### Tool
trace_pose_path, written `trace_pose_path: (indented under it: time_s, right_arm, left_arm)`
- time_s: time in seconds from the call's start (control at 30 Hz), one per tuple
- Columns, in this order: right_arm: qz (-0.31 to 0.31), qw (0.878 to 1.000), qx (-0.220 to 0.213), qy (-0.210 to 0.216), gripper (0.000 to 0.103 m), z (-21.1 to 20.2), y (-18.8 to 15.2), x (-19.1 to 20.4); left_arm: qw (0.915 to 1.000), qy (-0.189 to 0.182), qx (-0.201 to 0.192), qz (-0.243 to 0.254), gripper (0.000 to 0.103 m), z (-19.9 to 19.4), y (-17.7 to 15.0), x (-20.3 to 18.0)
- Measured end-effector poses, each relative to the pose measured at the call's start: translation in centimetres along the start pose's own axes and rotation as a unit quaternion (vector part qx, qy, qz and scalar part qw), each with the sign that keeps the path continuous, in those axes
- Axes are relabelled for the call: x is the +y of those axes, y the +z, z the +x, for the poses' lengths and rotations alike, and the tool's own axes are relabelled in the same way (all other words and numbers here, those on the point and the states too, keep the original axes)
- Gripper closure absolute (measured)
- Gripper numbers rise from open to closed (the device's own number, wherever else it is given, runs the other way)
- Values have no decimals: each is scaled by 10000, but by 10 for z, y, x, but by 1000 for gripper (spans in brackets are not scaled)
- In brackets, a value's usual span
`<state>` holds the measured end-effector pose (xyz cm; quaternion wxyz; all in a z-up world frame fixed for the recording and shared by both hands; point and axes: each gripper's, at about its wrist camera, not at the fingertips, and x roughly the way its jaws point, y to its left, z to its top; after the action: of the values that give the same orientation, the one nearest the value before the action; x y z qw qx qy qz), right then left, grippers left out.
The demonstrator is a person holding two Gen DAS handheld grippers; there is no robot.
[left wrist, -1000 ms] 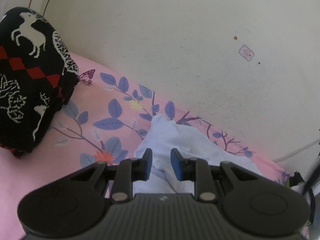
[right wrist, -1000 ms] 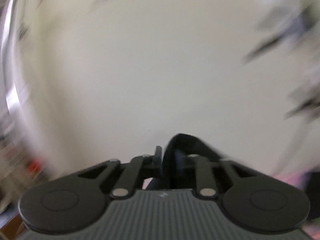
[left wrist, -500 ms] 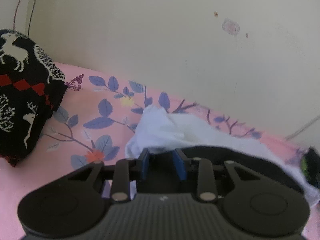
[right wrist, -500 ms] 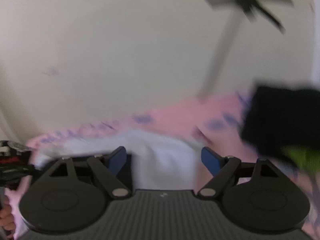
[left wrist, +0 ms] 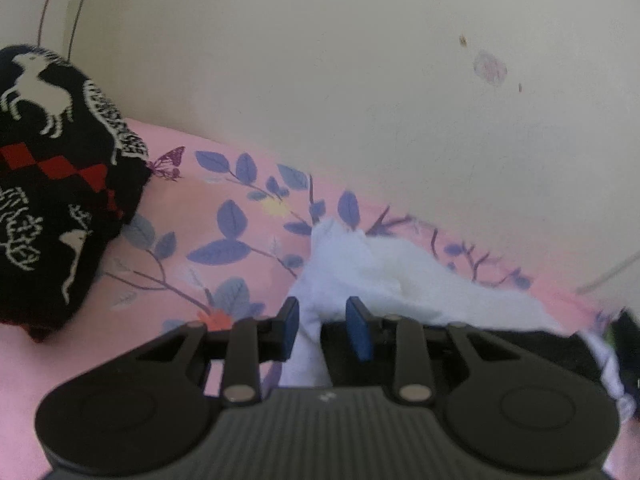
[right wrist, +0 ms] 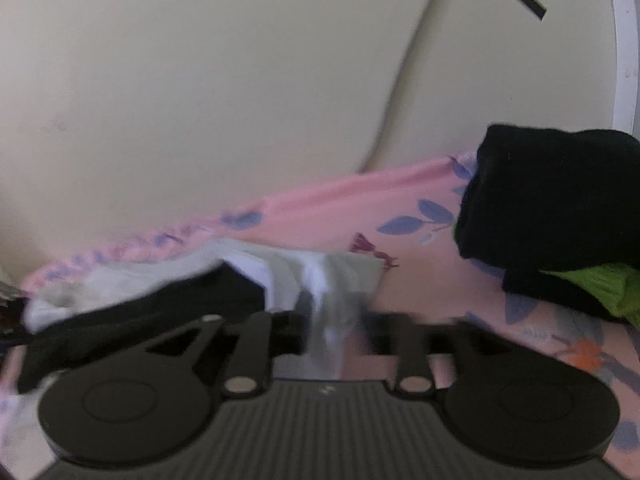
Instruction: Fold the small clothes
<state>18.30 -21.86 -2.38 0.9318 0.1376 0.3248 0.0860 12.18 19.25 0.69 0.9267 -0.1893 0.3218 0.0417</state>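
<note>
A small white garment lies crumpled on the pink floral bedsheet, with a black garment draped over its near side. My left gripper straddles a fold of the white cloth, its blue pads a little apart. In the right wrist view the white garment and the black piece lie just ahead. My right gripper is blurred around a bunch of white cloth, and its pads do not show clearly.
A black knitted blanket with white deer and red diamonds sits at the left. A folded black and green stack sits at the right. The cream wall borders the bed behind.
The right gripper swung down from facing the wall, opened, dropped the black cloth over the white garment and came down onto the white cloth. The left gripper barely moved.
</note>
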Motion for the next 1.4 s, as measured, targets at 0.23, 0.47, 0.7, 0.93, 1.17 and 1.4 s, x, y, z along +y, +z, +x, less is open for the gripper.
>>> trace_pose_path:
  time_s: [0.23,0.47,0.7,0.93,1.17,1.4]
  right_arm:
    - [-282,9963,389,707,59,-40,-41,14]
    - [-559,9970,524,-96,103,-16,-53,13]
    - [-544,9967,2,607,56,-161,-101,-9]
    - [-304,9941,429,947,55,-233,-177,-44]
    - [-169,9862,594,1539,49,-244,-211,-52]
    - [-299,9688,1069,2214,92,-224,-215,-39]
  left_arm:
    - [9958,-793,170,425,87,-14,1,-19]
    - [9905,221,302,1323,97,30,-24,-38]
    - [9942,217,141,1041,89,-5,-9,-36]
    - [9784,-556,-719,1856,66,-143,-34,-43]
    - [9879,-89,157,1541,66,-208,-111,30]
    - [9944,392,676,708,62,-249,-183,89]
